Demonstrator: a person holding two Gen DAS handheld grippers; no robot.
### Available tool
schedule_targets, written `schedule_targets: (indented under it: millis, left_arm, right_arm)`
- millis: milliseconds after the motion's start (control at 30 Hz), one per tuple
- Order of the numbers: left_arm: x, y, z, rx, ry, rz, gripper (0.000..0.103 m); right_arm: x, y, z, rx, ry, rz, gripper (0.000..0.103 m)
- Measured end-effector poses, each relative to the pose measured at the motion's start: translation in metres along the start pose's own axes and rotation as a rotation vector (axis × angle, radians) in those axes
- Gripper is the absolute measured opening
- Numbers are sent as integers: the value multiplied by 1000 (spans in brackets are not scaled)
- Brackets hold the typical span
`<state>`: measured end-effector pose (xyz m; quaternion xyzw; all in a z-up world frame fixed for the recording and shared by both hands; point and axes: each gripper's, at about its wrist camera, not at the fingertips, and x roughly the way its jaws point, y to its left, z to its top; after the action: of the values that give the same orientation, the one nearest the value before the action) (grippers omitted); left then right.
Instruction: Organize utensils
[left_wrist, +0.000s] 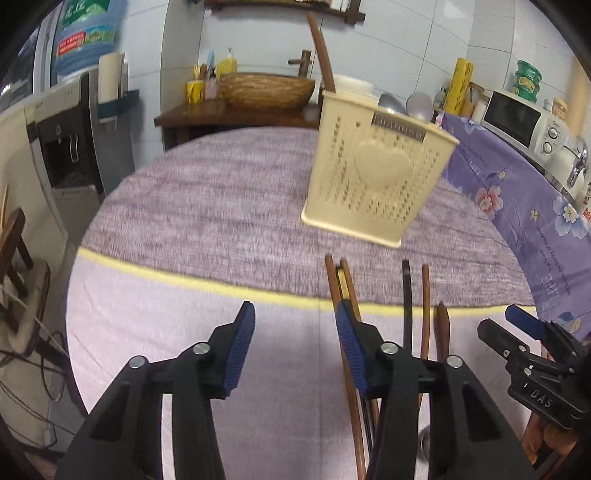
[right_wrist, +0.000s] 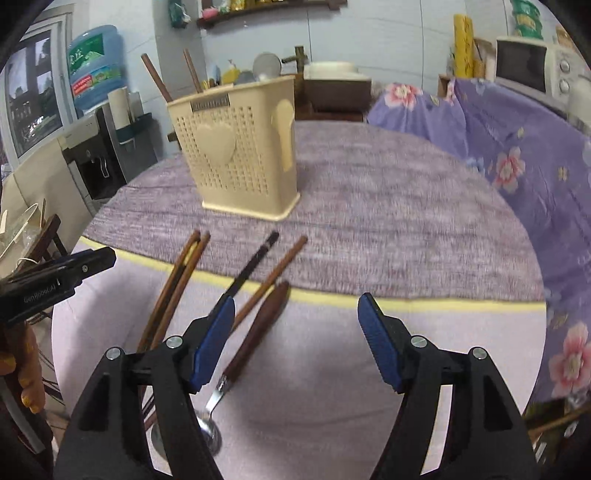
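Observation:
A cream perforated utensil holder (left_wrist: 376, 173) stands on the round table, also in the right wrist view (right_wrist: 240, 147), with chopsticks and spoons standing in it. Loose brown chopsticks (right_wrist: 177, 288), a black chopstick (right_wrist: 255, 266) and a wooden-handled spoon (right_wrist: 258, 332) lie on the cloth near the front; the chopsticks also show in the left wrist view (left_wrist: 341, 291). My left gripper (left_wrist: 295, 354) is open and empty, left of the utensils. My right gripper (right_wrist: 295, 343) is open and empty, just right of the spoon; it also shows in the left wrist view (left_wrist: 513, 325).
The table has a purple cloth (right_wrist: 388, 221) with a yellow stripe (left_wrist: 184, 280). A water dispenser (left_wrist: 66, 147) stands at the left, a floral-covered counter (right_wrist: 517, 147) with a microwave (left_wrist: 517, 118) at the right, and a wooden basin (left_wrist: 266, 88) on a stand behind.

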<state>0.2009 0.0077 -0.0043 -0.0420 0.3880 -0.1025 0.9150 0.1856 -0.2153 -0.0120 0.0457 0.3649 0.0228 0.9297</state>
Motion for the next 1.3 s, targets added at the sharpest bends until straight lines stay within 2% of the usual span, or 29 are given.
schedule_targets:
  millis: [233, 600, 933, 1133, 1233, 1300]
  left_arm:
    - [8, -9, -22, 5, 58, -5, 39]
    - [21, -30, -41, 66, 119, -21, 37]
    - [23, -33, -43, 109, 115, 20, 35]
    - [22, -18, -39, 72, 117, 33, 34]
    - [21, -14, -38, 52, 115, 30, 34]
    - [20, -13, -39, 45, 111, 27, 34]
  right_arm:
    - [6, 6, -15, 58, 59, -9, 69]
    - [8, 10, -19, 52, 64, -4, 69]
    - [10, 9, -20, 53, 76, -13, 69]
    - [17, 8, -20, 68, 103, -7, 69]
    - [22, 13, -18, 65, 109, -7, 67]
    - [25, 15, -18, 70, 109, -10, 61]
